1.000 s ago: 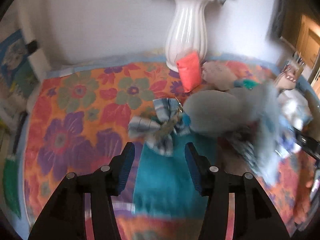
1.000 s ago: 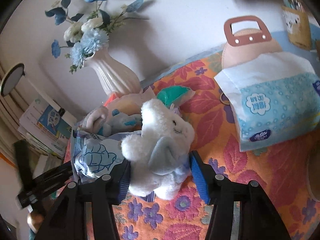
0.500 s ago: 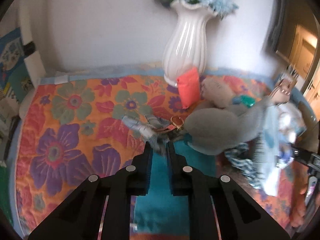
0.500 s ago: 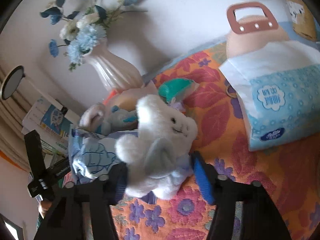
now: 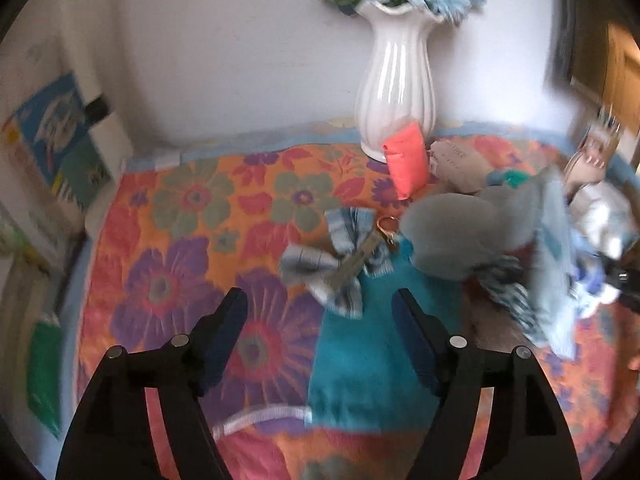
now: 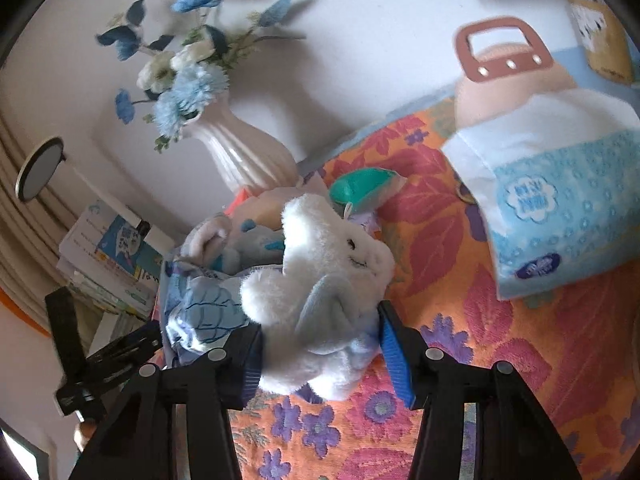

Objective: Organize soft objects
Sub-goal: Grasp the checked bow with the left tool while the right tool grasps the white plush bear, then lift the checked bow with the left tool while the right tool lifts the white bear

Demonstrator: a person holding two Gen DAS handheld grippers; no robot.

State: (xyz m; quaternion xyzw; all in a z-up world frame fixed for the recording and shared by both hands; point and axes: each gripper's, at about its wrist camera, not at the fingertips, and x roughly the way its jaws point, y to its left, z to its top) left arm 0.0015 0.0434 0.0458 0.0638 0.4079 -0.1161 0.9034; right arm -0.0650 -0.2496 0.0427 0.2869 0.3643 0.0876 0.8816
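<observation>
A blue-and-white plaid bow [image 5: 332, 268] with a gold key ring lies on the top edge of a teal cloth [image 5: 372, 360], just past my left gripper's tips. My left gripper [image 5: 320, 312] is open, its jaws still opening, and the pads touch nothing. In the right wrist view a white plush bunny [image 6: 320, 280] sits squeezed between the blue pads, my right gripper [image 6: 320, 328] shut on it. A blue-patterned fabric piece [image 6: 204, 312] lies against the bunny's left side. In the left wrist view a grey plush shape [image 5: 460, 236] lies right of the bow.
A white ribbed vase [image 5: 396, 80] with blue flowers stands at the back wall, an orange pouch [image 5: 406, 164] leaning on it. A tissue pack [image 6: 560, 208] and a pink handled bag [image 6: 504, 76] lie at the right. Books [image 5: 56, 148] stand beyond the table's left edge.
My left gripper closed on the plaid bow half a second ago and has opened again; the bow lies spread on the cloth. The right gripper keeps the bunny, nearly still.
</observation>
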